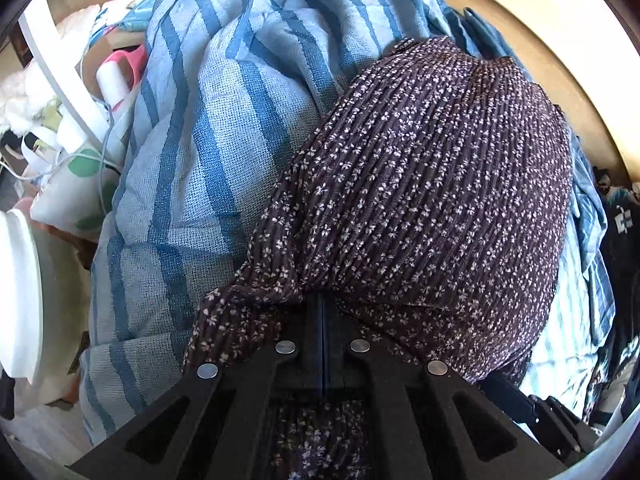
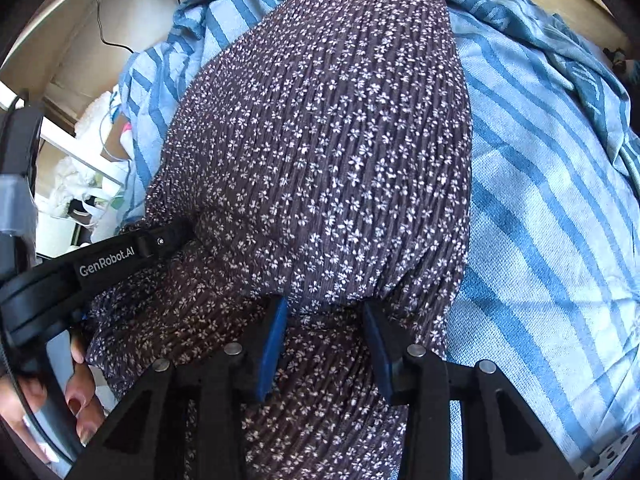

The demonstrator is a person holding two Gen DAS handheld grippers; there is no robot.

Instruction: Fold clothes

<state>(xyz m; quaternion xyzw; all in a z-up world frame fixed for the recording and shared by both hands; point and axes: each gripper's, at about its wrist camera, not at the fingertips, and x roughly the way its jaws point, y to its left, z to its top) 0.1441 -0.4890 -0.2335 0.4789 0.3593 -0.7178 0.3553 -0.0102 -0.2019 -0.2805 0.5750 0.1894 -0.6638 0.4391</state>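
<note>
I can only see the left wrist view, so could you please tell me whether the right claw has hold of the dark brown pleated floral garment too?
Observer: Yes, the right claw has a bunched fold of the dark brown pleated floral garment pinched between its blue pads.
Operator: Thank you; is a hand visible there?
Observer: Yes, a hand with dark-painted nails shows at the lower left edge.
</note>
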